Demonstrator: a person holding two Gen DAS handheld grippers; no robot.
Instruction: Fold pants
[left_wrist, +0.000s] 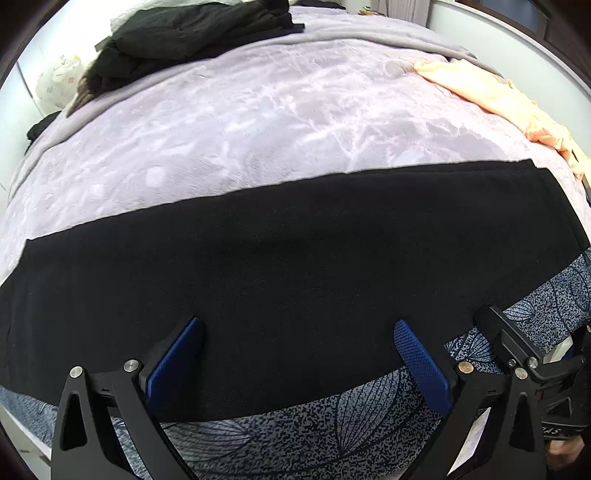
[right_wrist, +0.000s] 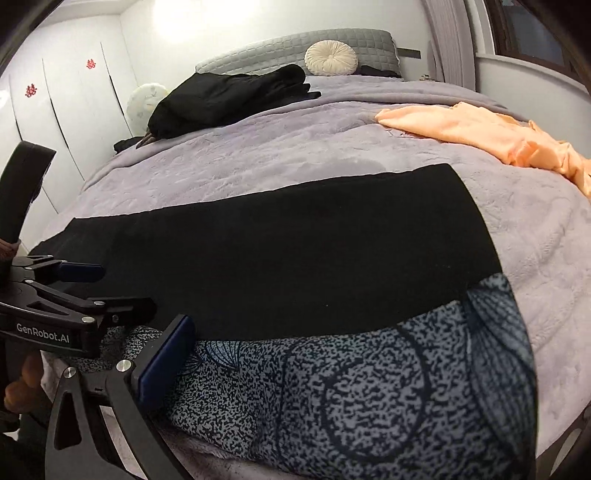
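The black pants (left_wrist: 295, 258) lie flat as one long band across the lilac blanket (left_wrist: 240, 129), their near edge on a blue-grey leaf-patterned cloth (left_wrist: 332, 435). My left gripper (left_wrist: 299, 354) hovers open over that near edge, and its blue pads (left_wrist: 173, 365) stand wide apart with only flat fabric below. In the right wrist view the pants (right_wrist: 277, 251) end at the right. My right gripper (right_wrist: 295, 347) is open at the patterned cloth (right_wrist: 369, 398). Only its left finger (right_wrist: 166, 358) shows, and it touches nothing; the other is out of sight.
A pile of folded black clothes (right_wrist: 229, 96) sits at the far left of the bed. A peach garment (right_wrist: 480, 133) lies at the far right. Pillows and a grey headboard (right_wrist: 295, 48) are at the back, with white wardrobe doors (right_wrist: 55, 110) to the left.
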